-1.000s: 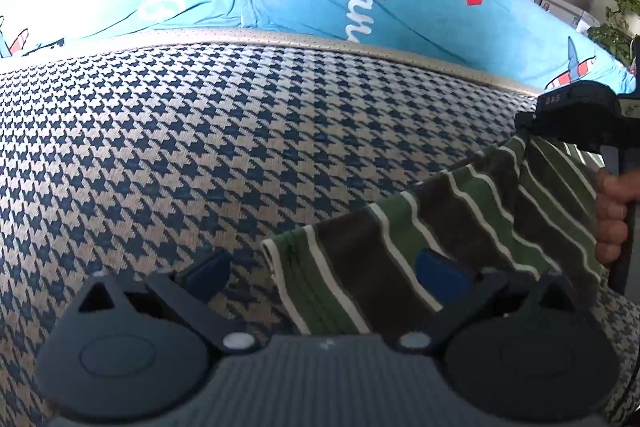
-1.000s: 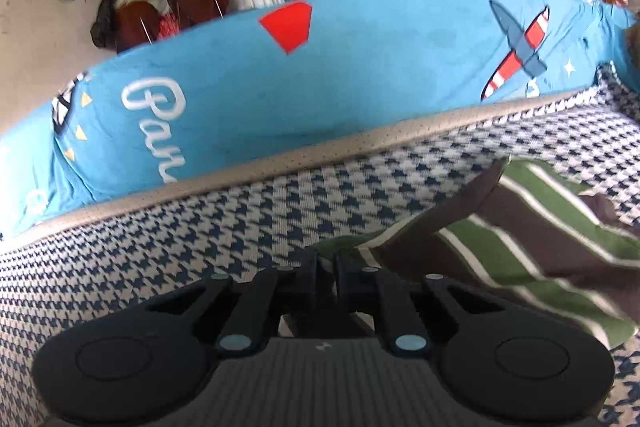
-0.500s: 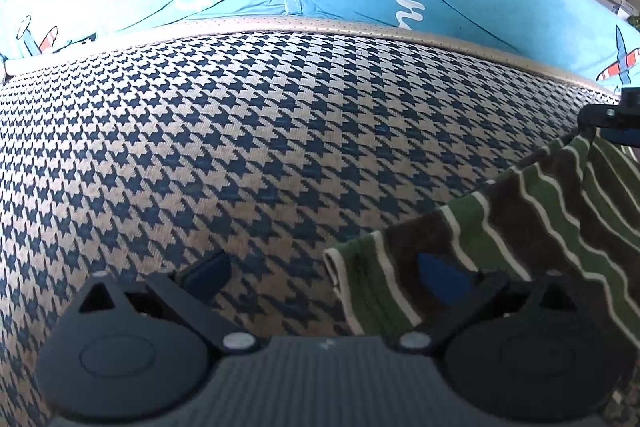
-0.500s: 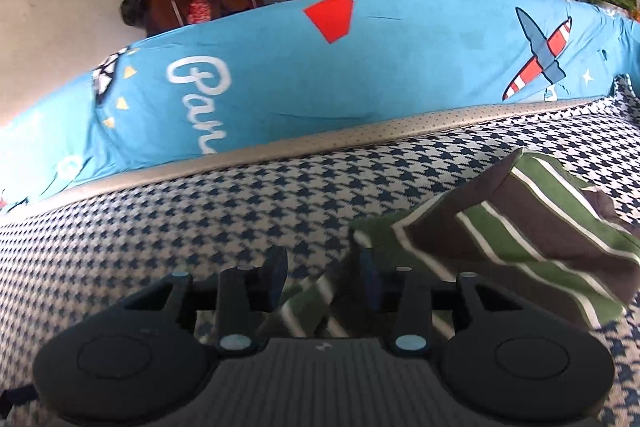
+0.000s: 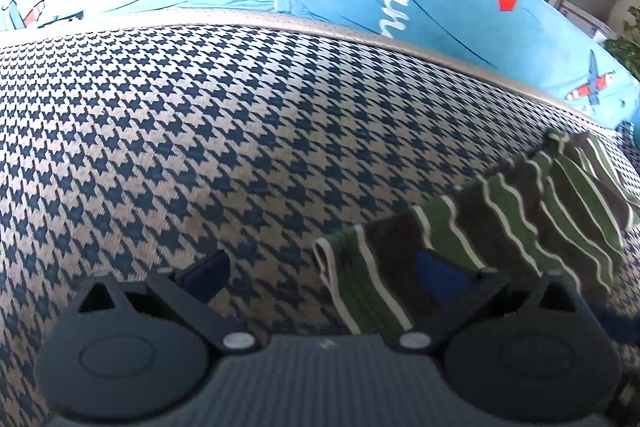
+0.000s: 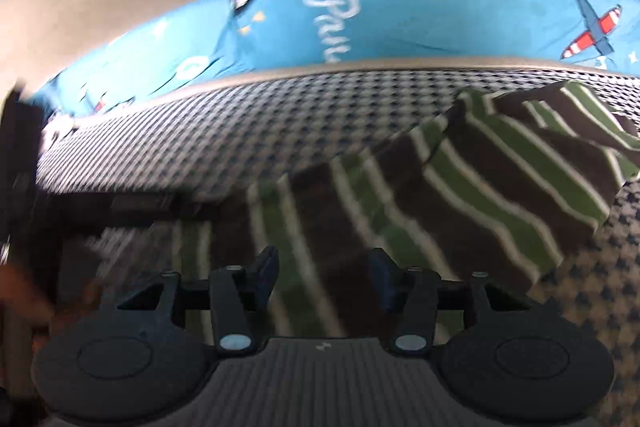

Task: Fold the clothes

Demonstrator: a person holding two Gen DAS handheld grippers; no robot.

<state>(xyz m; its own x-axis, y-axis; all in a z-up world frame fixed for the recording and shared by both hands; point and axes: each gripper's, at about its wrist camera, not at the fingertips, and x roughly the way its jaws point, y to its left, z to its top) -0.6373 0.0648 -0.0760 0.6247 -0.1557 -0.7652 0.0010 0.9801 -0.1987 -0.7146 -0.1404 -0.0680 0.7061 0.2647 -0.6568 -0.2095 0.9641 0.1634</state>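
1. The right gripper (image 6: 322, 277) has its jaws opening, with nothing pinched between them.
2. A green-and-brown striped knitted garment (image 6: 460, 179) lies beyond them on the navy-and-beige houndstooth cushion (image 6: 240, 123).

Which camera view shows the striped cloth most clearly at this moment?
The left wrist view. There the striped cloth is sharp, and its near hem and stripes are plain on the checked cover. The right wrist view shows more of the cloth, but the near part is blurred by motion.
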